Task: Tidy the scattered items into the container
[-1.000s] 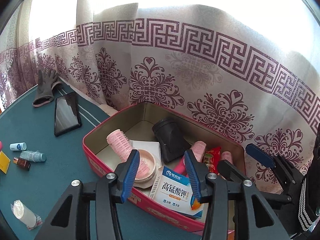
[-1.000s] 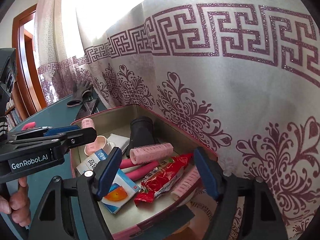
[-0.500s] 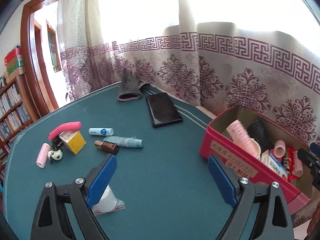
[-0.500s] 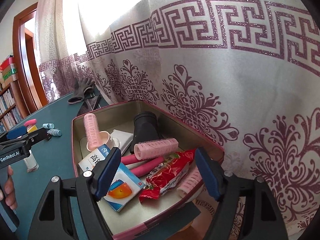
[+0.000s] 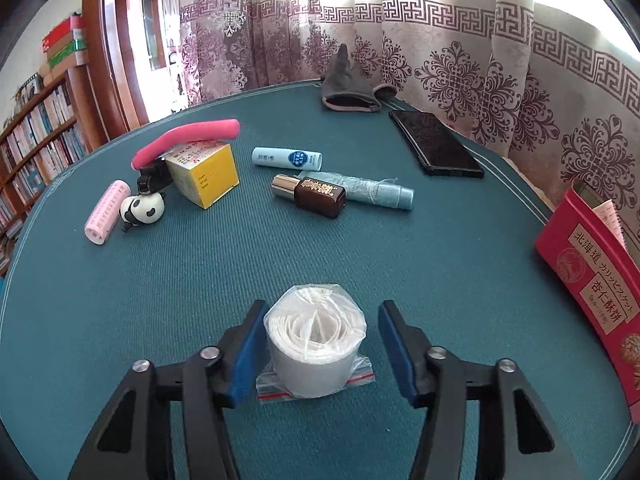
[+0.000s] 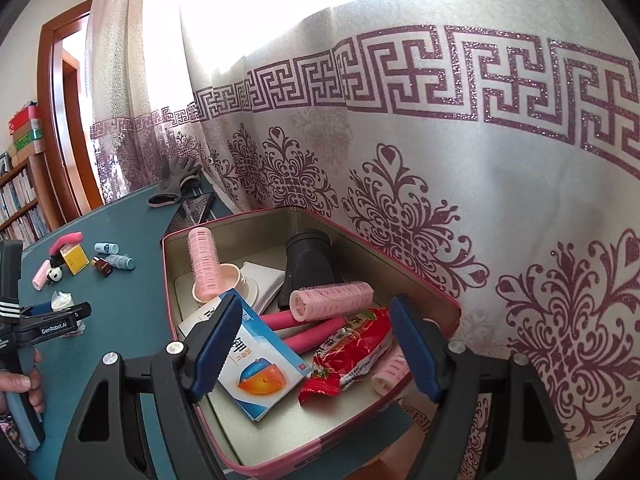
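My left gripper [image 5: 320, 344] is open, one jaw on each side of a white roll in a clear zip bag [image 5: 315, 346] standing on the teal table; the left pad is close to it. The red tin container [image 5: 592, 280] is at the right edge. In the right wrist view my right gripper [image 6: 316, 344] is open and empty above the tin [image 6: 192, 360], which holds pink rollers, a blue-white medicine box [image 6: 256, 372], a red snack packet and a black object. The left gripper [image 6: 60, 316] shows there beside the bagged roll.
Further back lie a brown bottle [image 5: 310, 196], a pale blue tube [image 5: 376, 192], a white-blue tube [image 5: 287, 159], a yellow box [image 5: 206, 174], a pink foam stick [image 5: 188, 140], a panda figure [image 5: 142, 210], a pink roller [image 5: 106, 212], a phone [image 5: 436, 148] and a grey glove [image 5: 348, 88].
My left gripper swung from over the tin leftward and down to the bagged roll, which now stands between its jaws. The right gripper stays open above the tin.
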### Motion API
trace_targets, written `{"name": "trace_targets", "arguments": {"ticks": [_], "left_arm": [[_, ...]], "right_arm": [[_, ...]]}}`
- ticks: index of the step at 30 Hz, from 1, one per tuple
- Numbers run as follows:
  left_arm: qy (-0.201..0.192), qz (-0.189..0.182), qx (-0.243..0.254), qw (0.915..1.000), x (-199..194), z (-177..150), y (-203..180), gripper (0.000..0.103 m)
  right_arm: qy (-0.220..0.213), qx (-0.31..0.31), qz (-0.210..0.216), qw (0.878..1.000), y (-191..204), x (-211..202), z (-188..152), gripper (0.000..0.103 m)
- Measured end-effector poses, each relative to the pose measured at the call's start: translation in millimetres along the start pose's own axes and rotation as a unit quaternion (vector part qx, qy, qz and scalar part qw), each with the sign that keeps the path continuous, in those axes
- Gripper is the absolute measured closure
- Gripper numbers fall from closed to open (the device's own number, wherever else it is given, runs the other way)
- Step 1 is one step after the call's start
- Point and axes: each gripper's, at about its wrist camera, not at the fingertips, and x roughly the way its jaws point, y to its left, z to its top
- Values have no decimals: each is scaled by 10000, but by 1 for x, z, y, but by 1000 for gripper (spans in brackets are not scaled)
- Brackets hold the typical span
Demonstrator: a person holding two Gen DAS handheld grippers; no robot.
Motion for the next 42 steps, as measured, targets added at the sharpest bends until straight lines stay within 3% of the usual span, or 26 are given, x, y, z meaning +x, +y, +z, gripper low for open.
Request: {"name": "trace_targets", "arguments": {"ticks": [1,5,9,15,20,21,23,24,28,35,37,42], "left_arm": [[42,-24,-64,10000,1,1,0,64],[-127,-143,-61,9998,-11,7,-13,64],[-437,-579,212,9971,-39,21,-49,64],[-773,-1396,776,9841,-76,46,-118,64],[-760,-1896,1058,9732,-86,60,-167,64],[-764,-2006,1108,9704,-87,62,-175,61],[-780,-2129,1213,9664,-90,62,-190,42],[-850,-2128,1263,9652,-91,62,-195,30],[-1023,-1969,1460,9641,-94,56,-196,29],[-776,-1584,1017,9790,-74,51,-151,29],[-679,-1397,839,9843,-65,48,-135,17],[-520,-953,469,9930,-49,36,-91,13]], "right_arm": [[-2,5,4,10000,0,0,0,23],[-18,31,-5,10000,-2,-1,1,24],[-86,82,-13,9999,-5,-4,4,24],[-108,210,-16,9997,-13,-5,6,24],[-82,312,23,9995,-19,-4,6,24],[-78,311,34,9995,-19,-4,6,24],[-55,305,63,9995,-19,-3,5,24],[-41,305,76,9995,-19,-3,5,24],[-24,329,102,9994,-20,-2,4,24],[-32,334,74,9994,-17,-3,2,24],[-33,281,71,9996,-13,-3,1,24],[9,138,71,9999,-2,-1,-1,23]]}}
